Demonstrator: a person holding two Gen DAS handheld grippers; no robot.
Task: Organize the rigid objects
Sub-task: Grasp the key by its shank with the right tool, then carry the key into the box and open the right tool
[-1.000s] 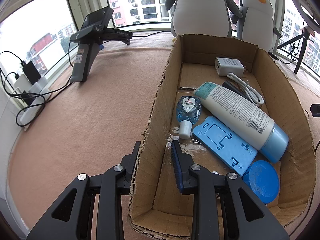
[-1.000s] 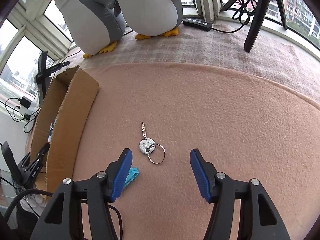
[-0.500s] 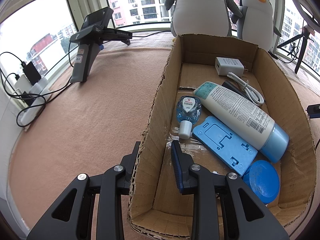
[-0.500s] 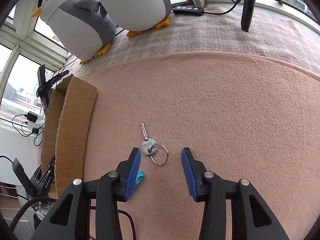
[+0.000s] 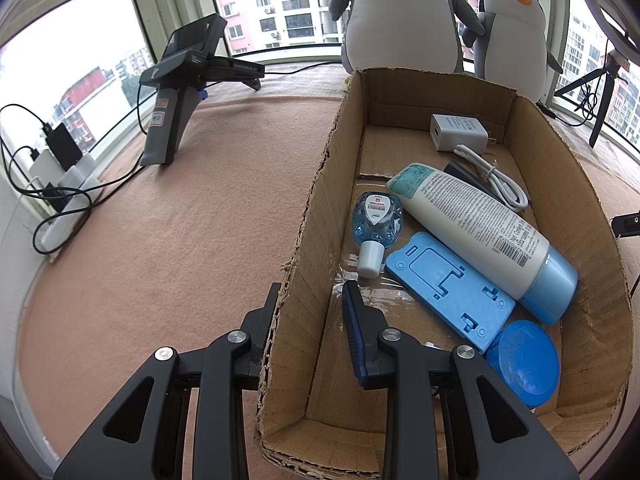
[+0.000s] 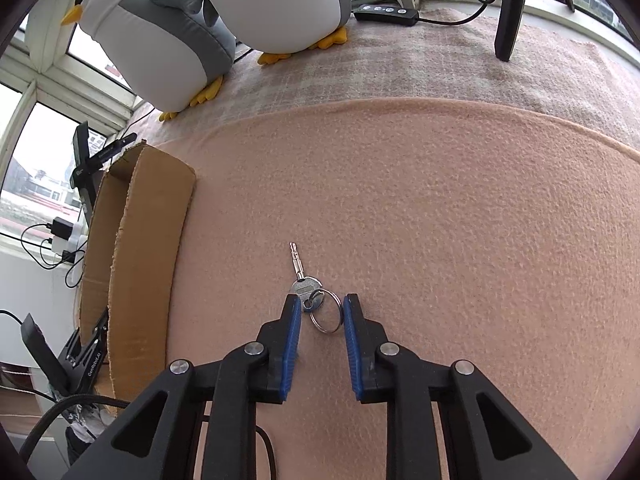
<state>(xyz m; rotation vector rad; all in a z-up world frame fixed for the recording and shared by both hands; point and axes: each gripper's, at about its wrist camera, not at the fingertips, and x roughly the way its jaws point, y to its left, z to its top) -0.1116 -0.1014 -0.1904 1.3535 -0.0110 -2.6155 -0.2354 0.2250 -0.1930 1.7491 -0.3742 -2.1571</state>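
Your right tool (image 6: 322, 312) is closing around the key (image 6: 305, 288) and its ring (image 6: 329, 314), which lie flat on the pink cloth (image 6: 440, 220) between the pads, not yet pinched. Your left tool (image 5: 310, 300) is clamped on the near wall of the box (image 5: 304, 240), left of the key. The key looks light, thin, stiff and slippery; pinch the head, since the loose ring may swing.

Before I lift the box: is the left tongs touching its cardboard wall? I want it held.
Touching. The left wrist view shows the left tongs astride the cardboard box wall, clamped shut on it, one finger on each side.
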